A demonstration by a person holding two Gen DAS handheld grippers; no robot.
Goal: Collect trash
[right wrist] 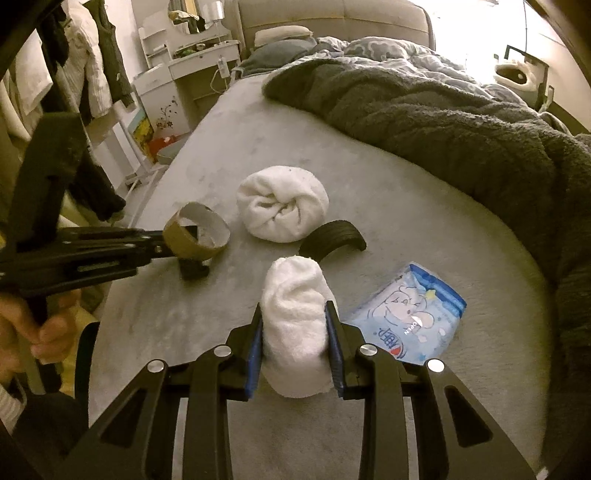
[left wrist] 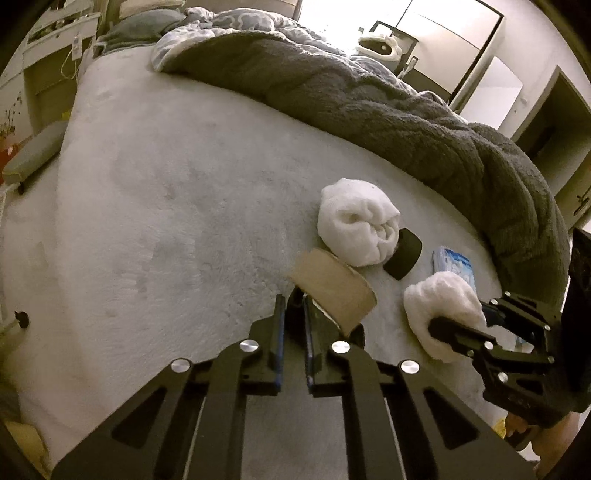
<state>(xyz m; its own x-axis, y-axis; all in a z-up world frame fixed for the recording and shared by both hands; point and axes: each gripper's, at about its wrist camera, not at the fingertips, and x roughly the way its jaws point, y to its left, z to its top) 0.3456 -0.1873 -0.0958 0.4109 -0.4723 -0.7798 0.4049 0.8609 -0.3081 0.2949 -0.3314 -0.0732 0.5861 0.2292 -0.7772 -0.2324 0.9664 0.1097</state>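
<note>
Left gripper clamped on wall of cardboard tape core, near bed's front edge. Right gripper squeezing 1 rolled white cloth. Second white roll, black curved piece, blue wipes packet lie just beyond.

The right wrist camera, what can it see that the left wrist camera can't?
Only the right wrist view shows clothes hanging by the wall, a round mirror, and the whole blue tissue pack with its cartoon print. Only the left wrist view shows the pale wardrobe doors. Both show the left gripper shut on the cardboard tape ring, the right gripper shut on a white wad, a bigger white wad, a curved black piece and the grey blanket on the bed.
</note>
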